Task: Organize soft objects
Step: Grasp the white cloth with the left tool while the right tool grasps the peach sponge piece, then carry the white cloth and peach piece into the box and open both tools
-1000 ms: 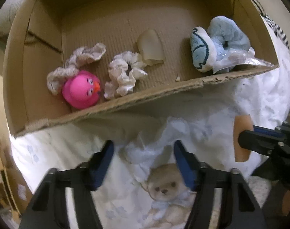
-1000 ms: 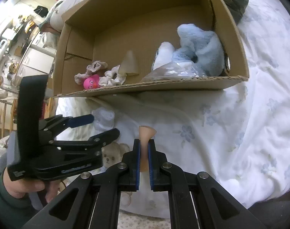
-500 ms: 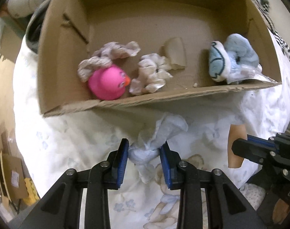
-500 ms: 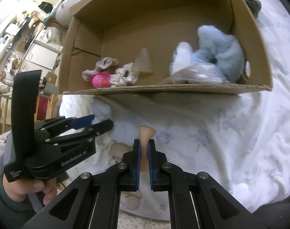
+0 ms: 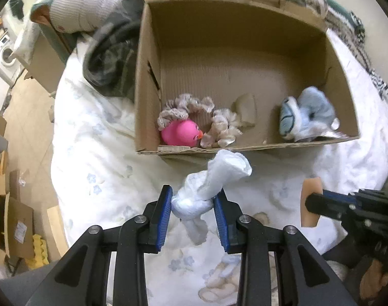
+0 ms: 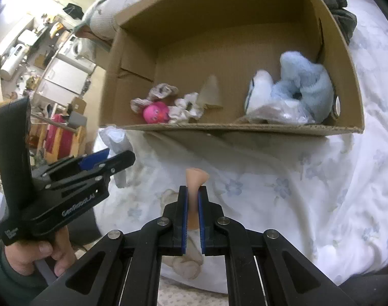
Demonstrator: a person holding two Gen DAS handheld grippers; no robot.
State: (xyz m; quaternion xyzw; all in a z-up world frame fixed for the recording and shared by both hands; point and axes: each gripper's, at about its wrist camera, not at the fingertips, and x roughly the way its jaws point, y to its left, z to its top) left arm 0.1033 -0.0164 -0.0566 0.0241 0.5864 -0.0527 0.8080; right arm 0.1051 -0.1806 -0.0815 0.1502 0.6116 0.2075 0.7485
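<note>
Two claws in view, each holding one item. The left claw [image 5: 193, 202] is partly spread, its blue pads pinching a knotted white cloth bundle [image 5: 211, 183] held clear above the bed cover [image 5: 97, 158]. The right claw [image 6: 193, 199] is pressed together on one thin peach-coloured soft piece [image 6: 195, 181], its top flaring above the pads.

Beyond, one open cardboard box [image 5: 245, 51] sits on the bed. Inside, near the front wall: one pink duck toy [image 5: 180, 135], two frilly scrunchies [image 5: 183, 107] (touching the duck), one pale translucent piece [image 5: 246, 111], and one blue plush [image 5: 308, 113] at the right end, partly over crinkled clear plastic. The box's front wall stands between both claws and the contents.
</note>
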